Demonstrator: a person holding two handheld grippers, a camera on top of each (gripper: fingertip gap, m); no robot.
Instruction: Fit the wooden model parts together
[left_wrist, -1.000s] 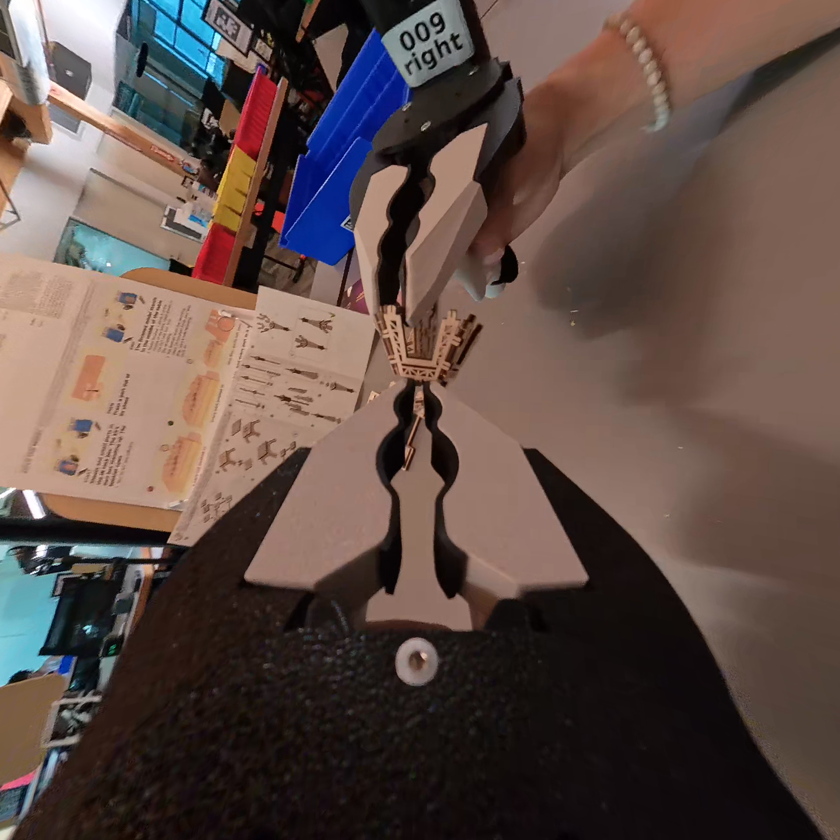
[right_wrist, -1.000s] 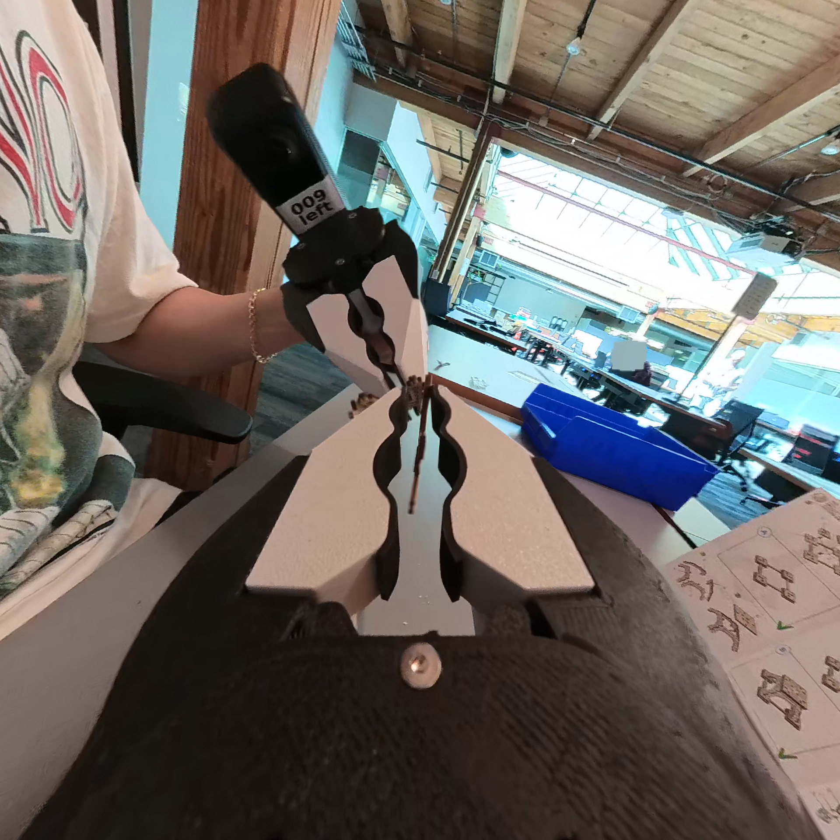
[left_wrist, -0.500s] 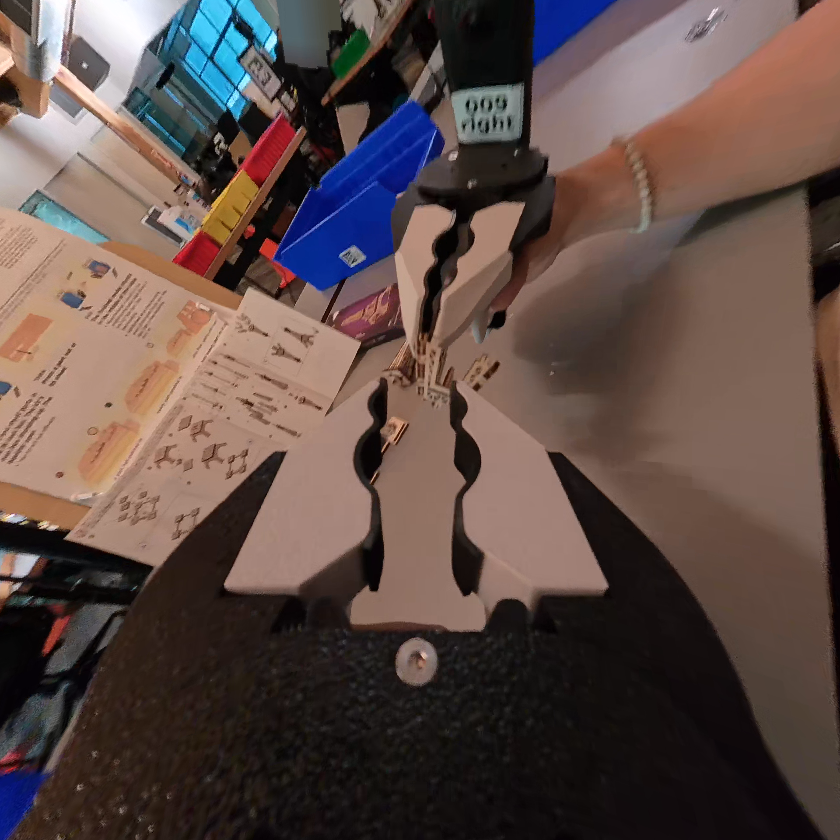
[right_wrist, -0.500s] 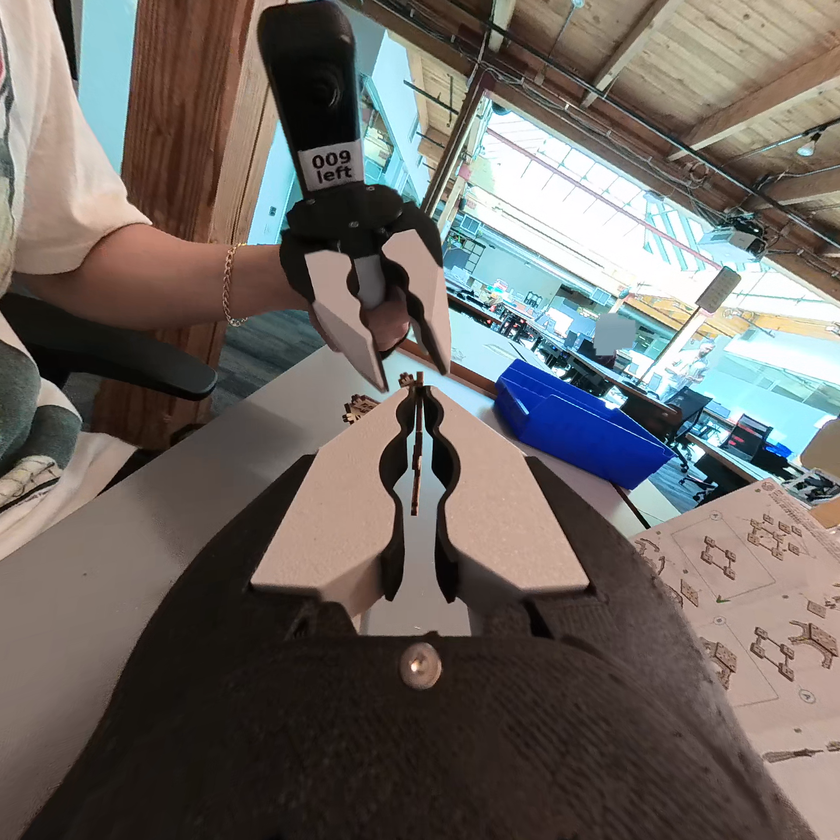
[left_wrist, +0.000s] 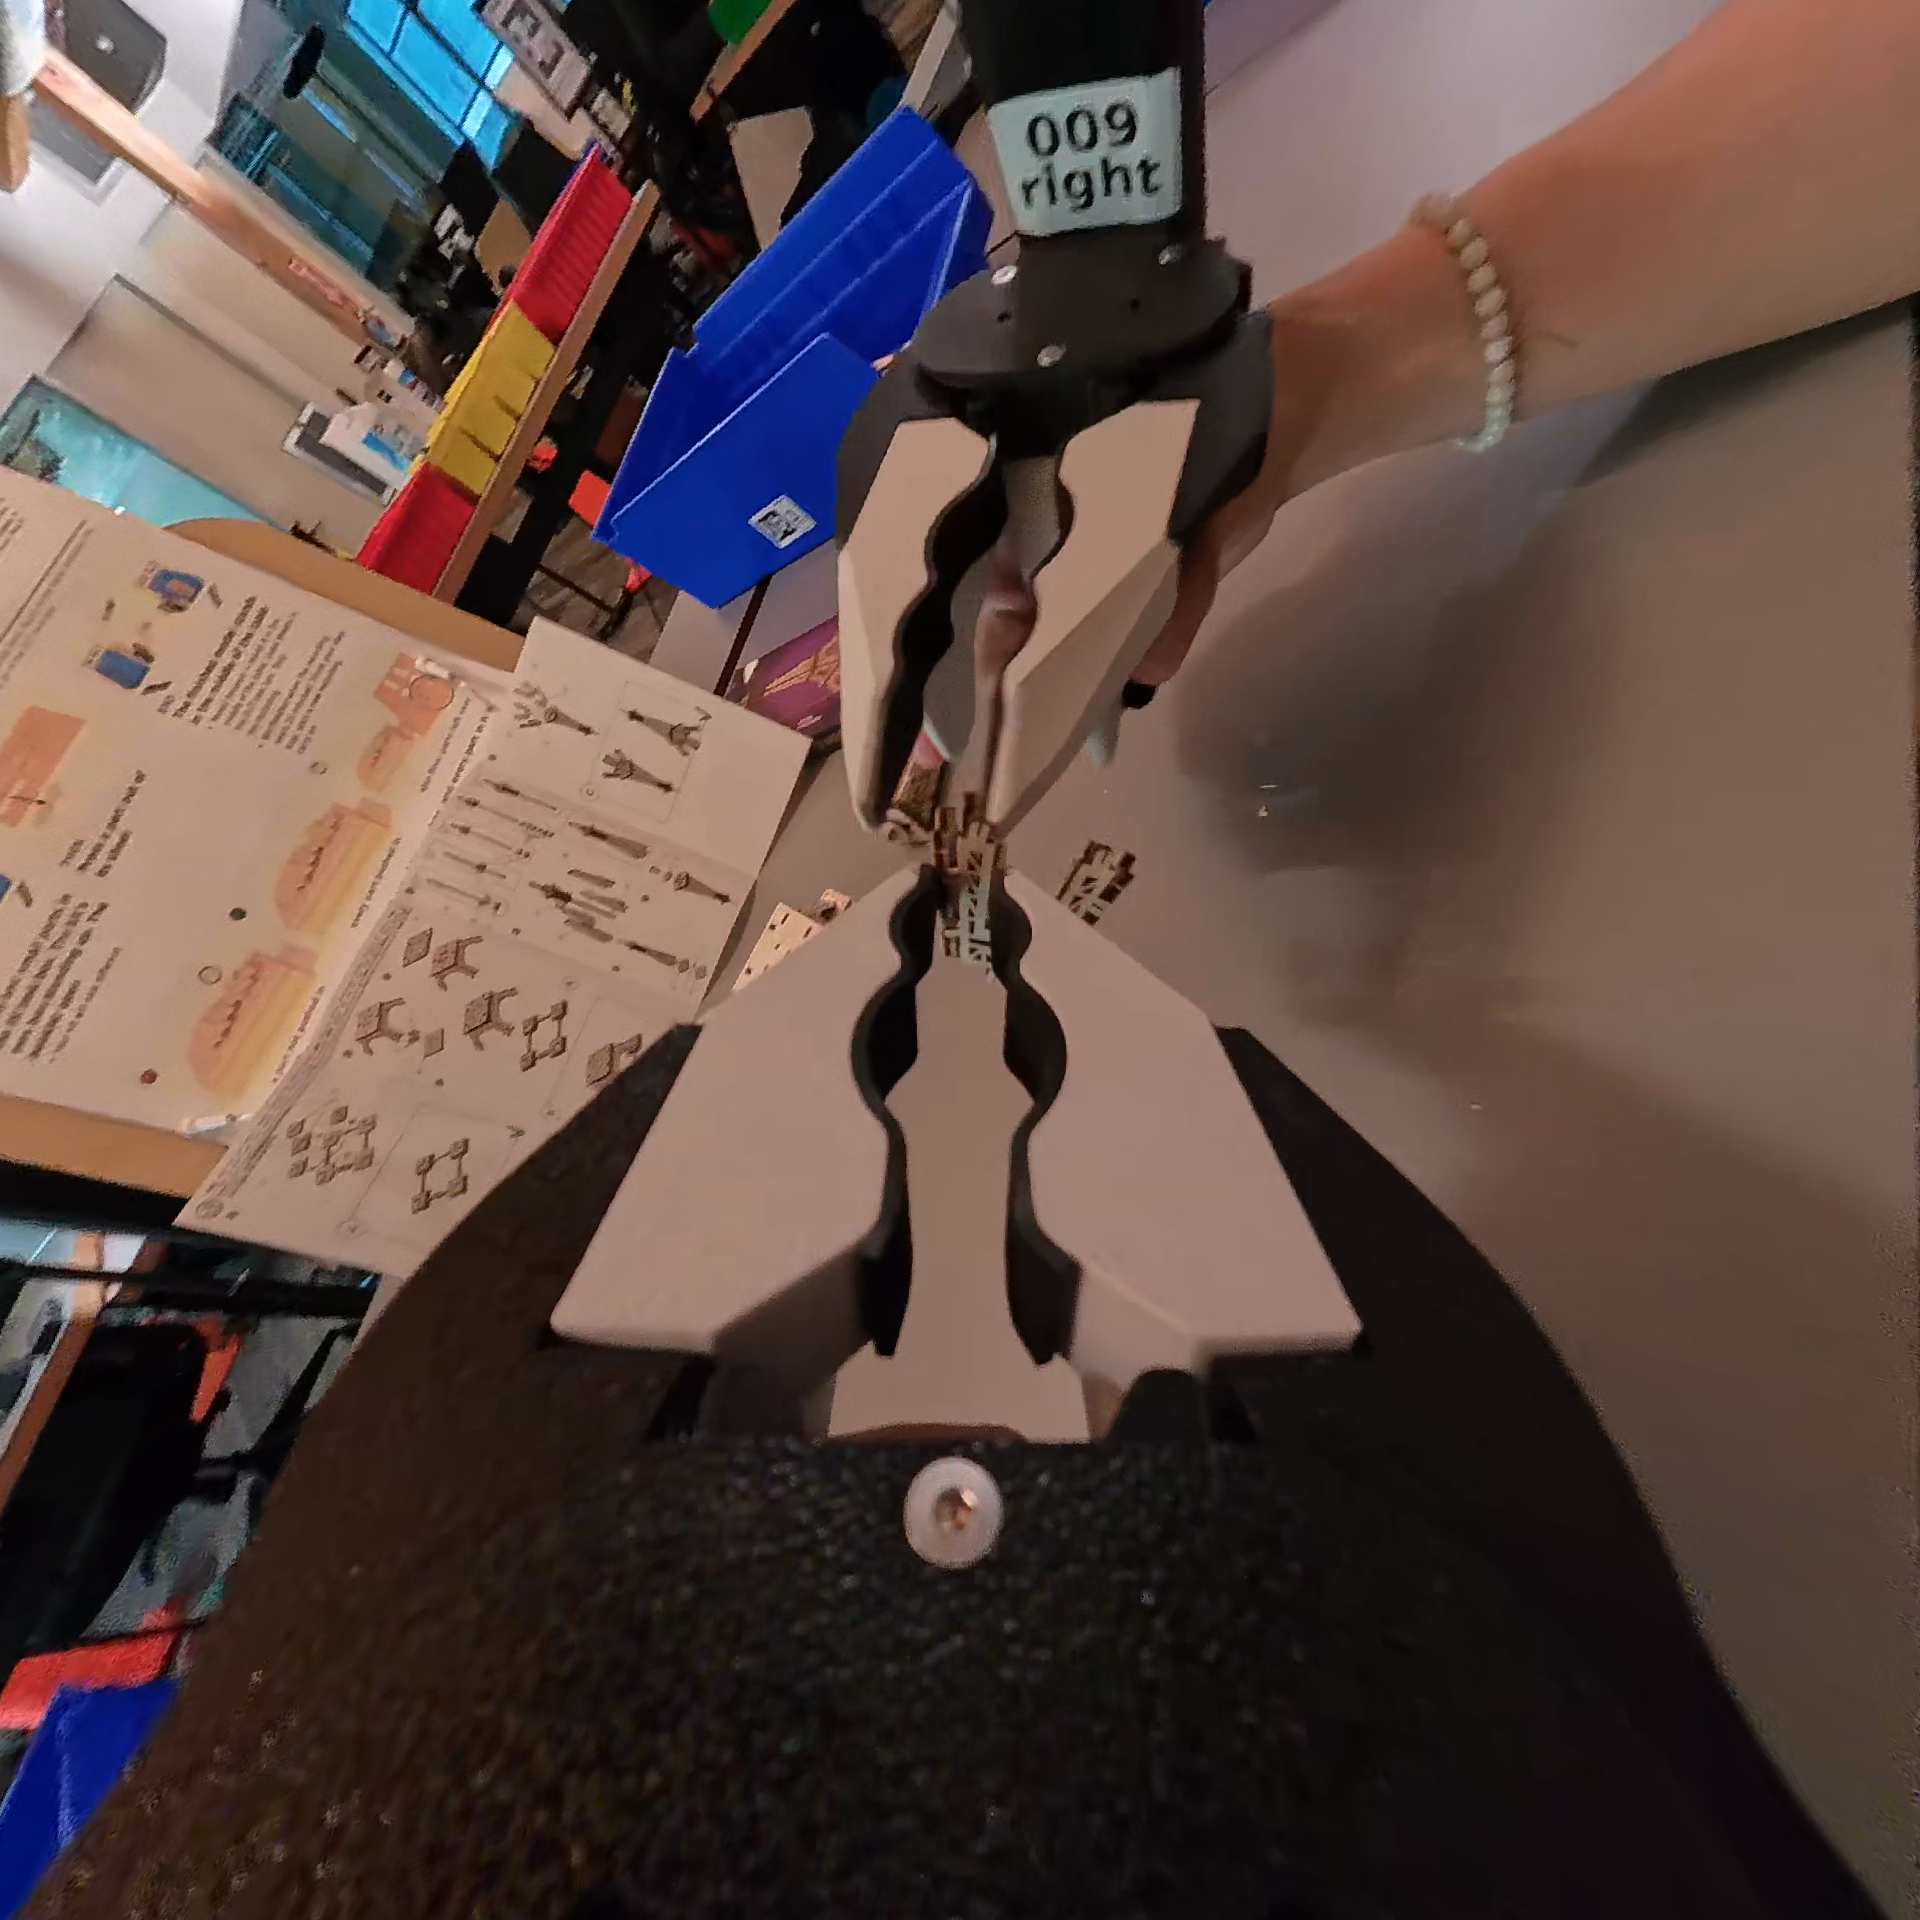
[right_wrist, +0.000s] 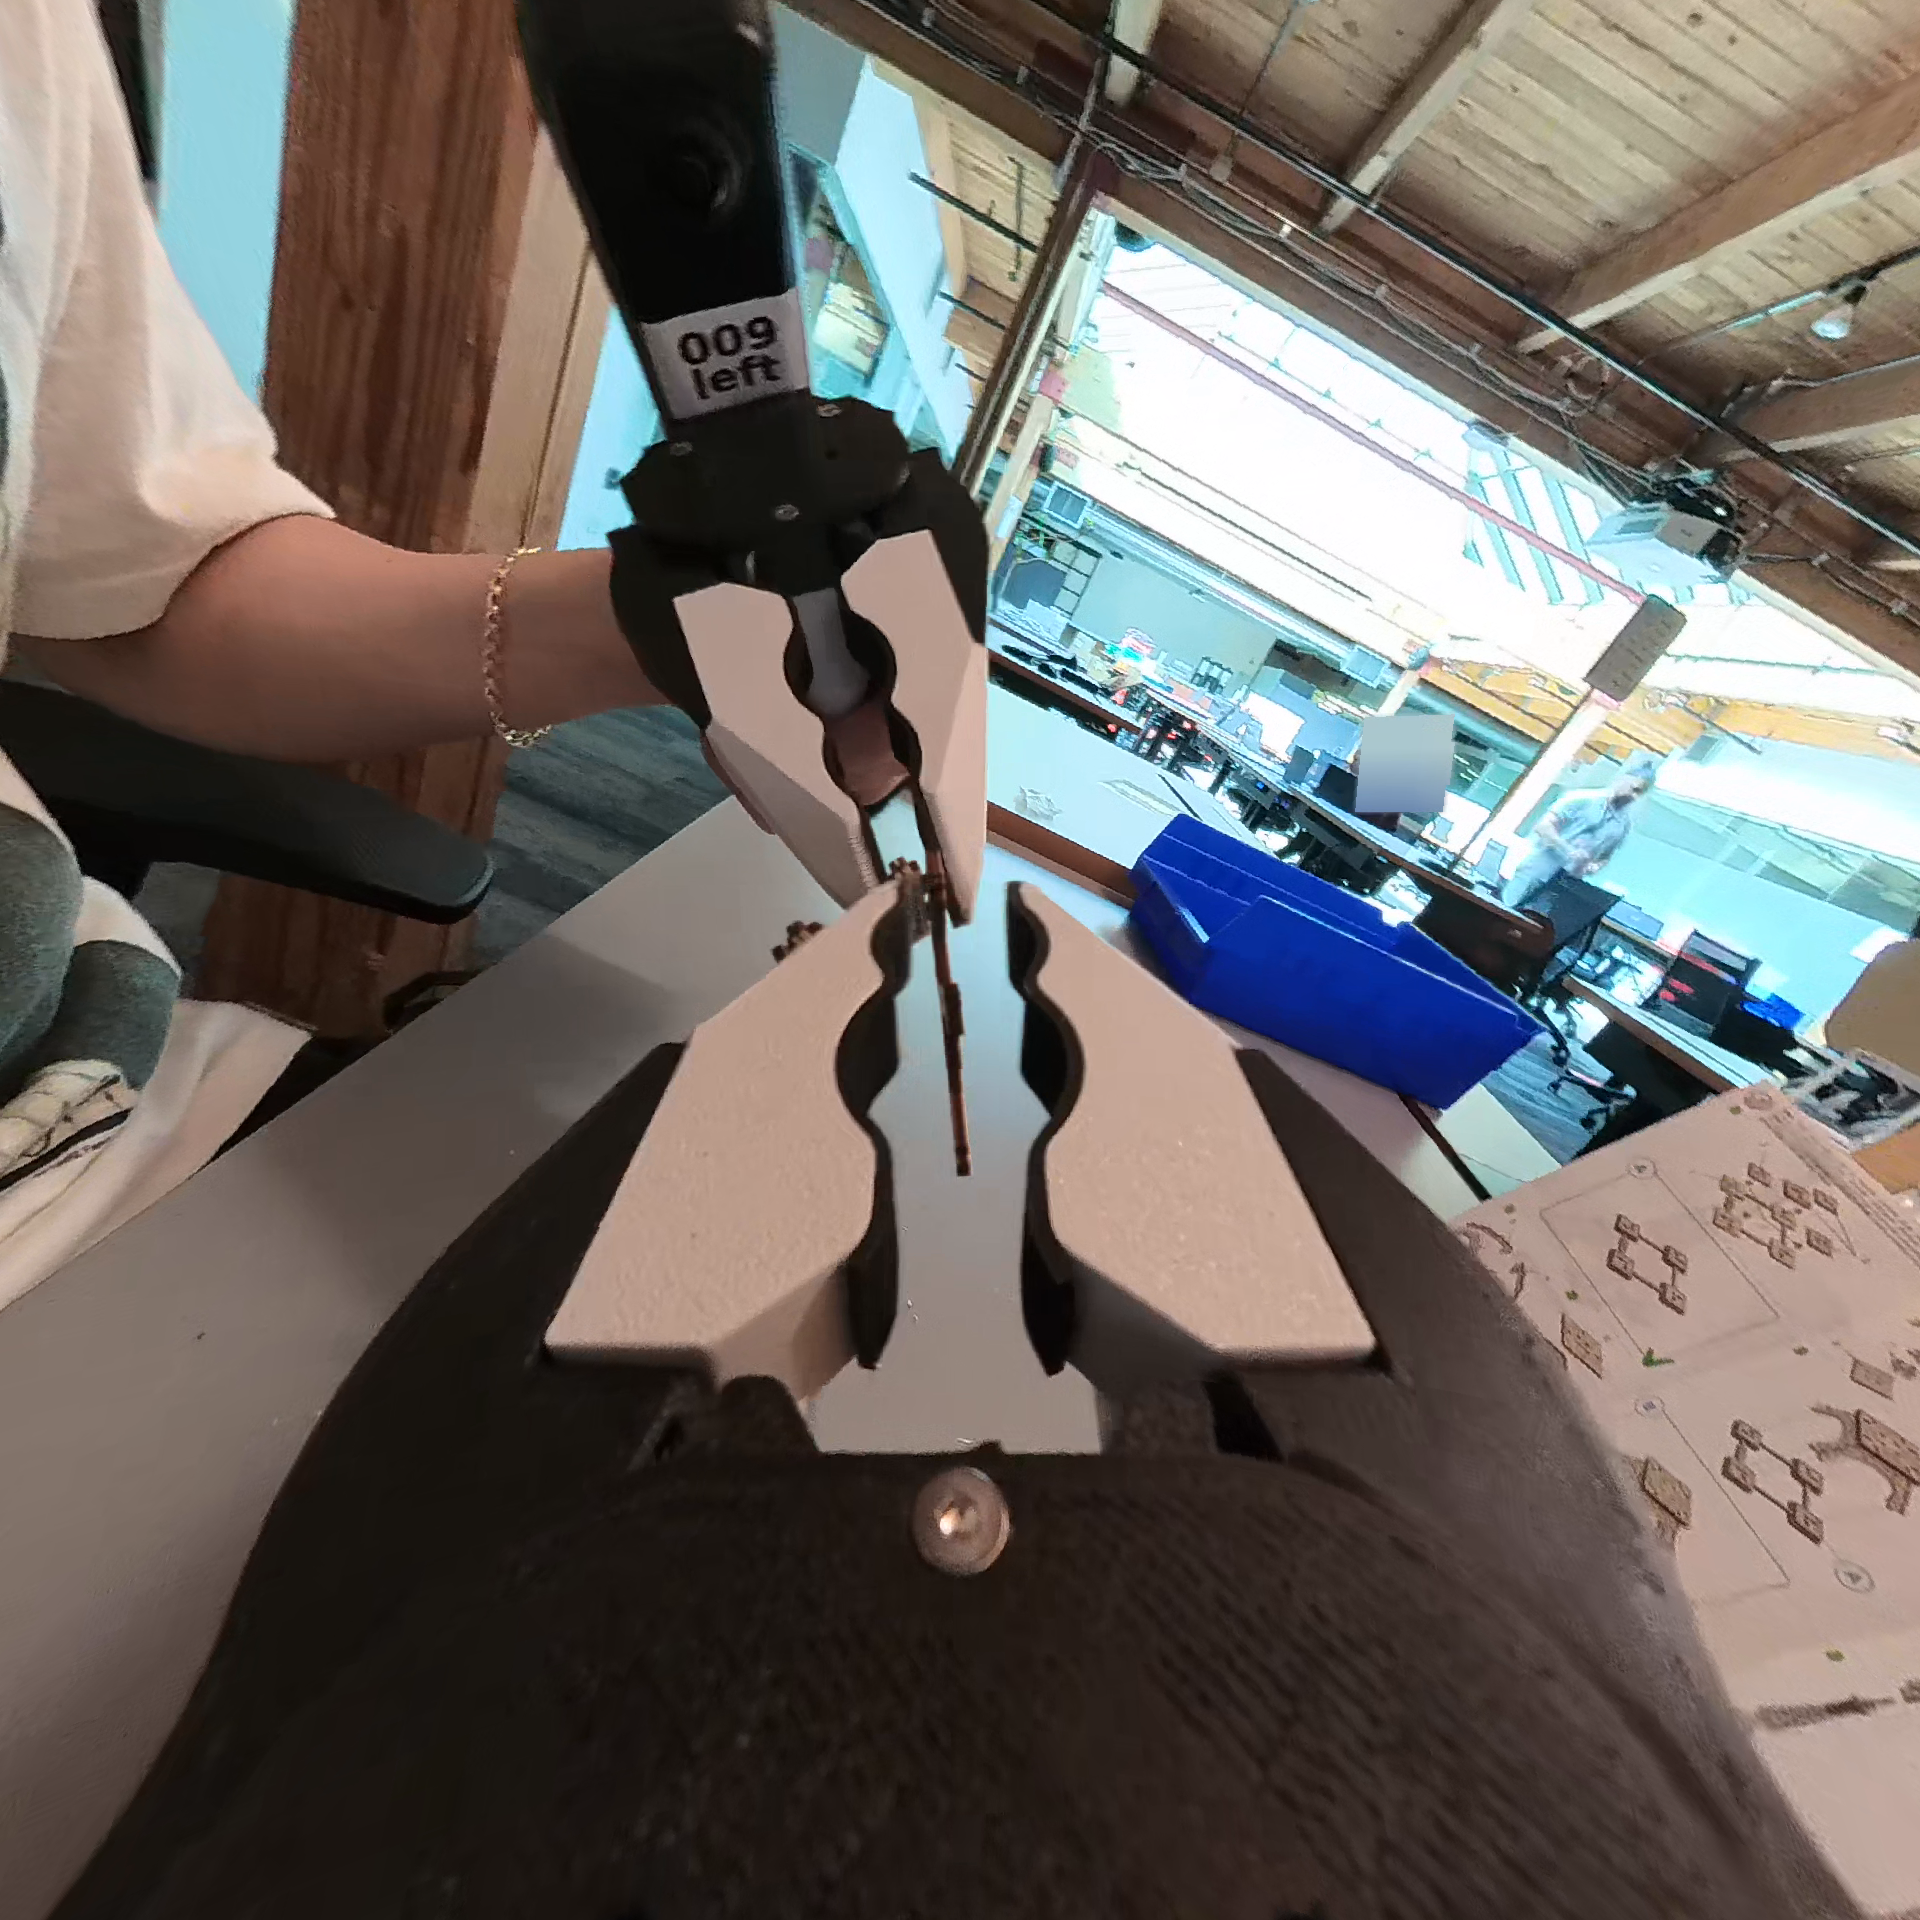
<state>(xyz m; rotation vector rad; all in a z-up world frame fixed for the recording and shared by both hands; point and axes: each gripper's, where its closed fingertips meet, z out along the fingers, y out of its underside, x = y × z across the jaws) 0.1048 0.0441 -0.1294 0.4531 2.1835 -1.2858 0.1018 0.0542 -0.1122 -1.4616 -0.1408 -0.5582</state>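
Now midair, above grey tabletop (left_wrist: 1558, 1039): pale laser-cut wooden lattice part (left_wrist: 971, 925).
Clenched in left tongs (left_wrist: 963, 878); right tongs (right_wrist: 951, 896) released, flanking it.

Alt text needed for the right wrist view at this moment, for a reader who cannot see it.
The right gripper, fingers parted, and the left gripper meet tip to tip over a grey table, with a thin wooden model part edge-on between them. A blue bin and instruction sheets lie to the right.

Both claws meet tip to tip, left claw (left_wrist: 961, 899) apparently closed, right claw (right_wrist: 951, 904) parted.
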